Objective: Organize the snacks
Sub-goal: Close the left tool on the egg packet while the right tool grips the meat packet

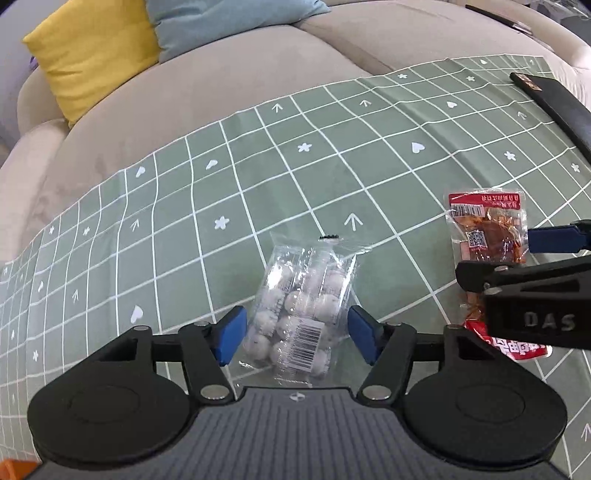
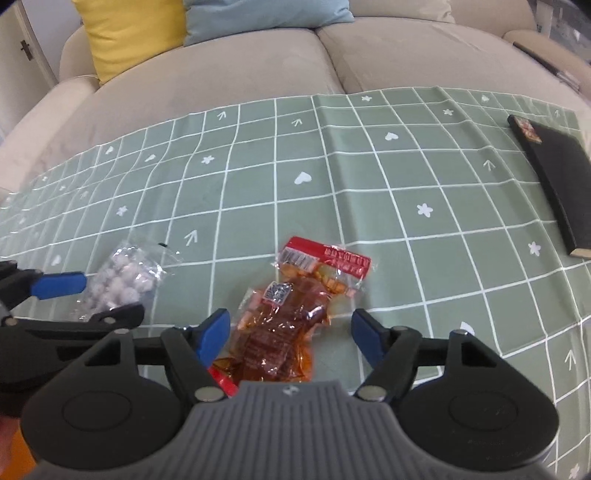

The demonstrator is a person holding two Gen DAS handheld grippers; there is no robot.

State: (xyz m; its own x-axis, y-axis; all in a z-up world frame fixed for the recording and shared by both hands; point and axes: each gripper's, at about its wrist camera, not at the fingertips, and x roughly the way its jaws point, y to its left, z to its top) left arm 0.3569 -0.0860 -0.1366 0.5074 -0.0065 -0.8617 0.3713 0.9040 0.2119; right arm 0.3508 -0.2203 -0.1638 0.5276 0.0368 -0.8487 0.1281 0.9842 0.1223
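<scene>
A clear bag of white round candies (image 1: 299, 314) lies on the green checked cloth (image 1: 258, 177). My left gripper (image 1: 295, 332) is open, its blue pads on either side of the bag's near half. A red and orange snack packet (image 2: 288, 314) lies on the cloth to the right. My right gripper (image 2: 290, 334) is open around that packet's near half. The packet (image 1: 484, 229) and the right gripper (image 1: 517, 258) show at the right of the left wrist view. The candy bag (image 2: 122, 280) and the left gripper (image 2: 74, 299) show at the left of the right wrist view.
A black book (image 2: 554, 177) lies at the cloth's far right; it also shows in the left wrist view (image 1: 557, 107). The cloth covers a beige sofa seat (image 2: 221, 66). A yellow cushion (image 2: 133, 33) and a blue cushion (image 2: 266, 14) lean at the back.
</scene>
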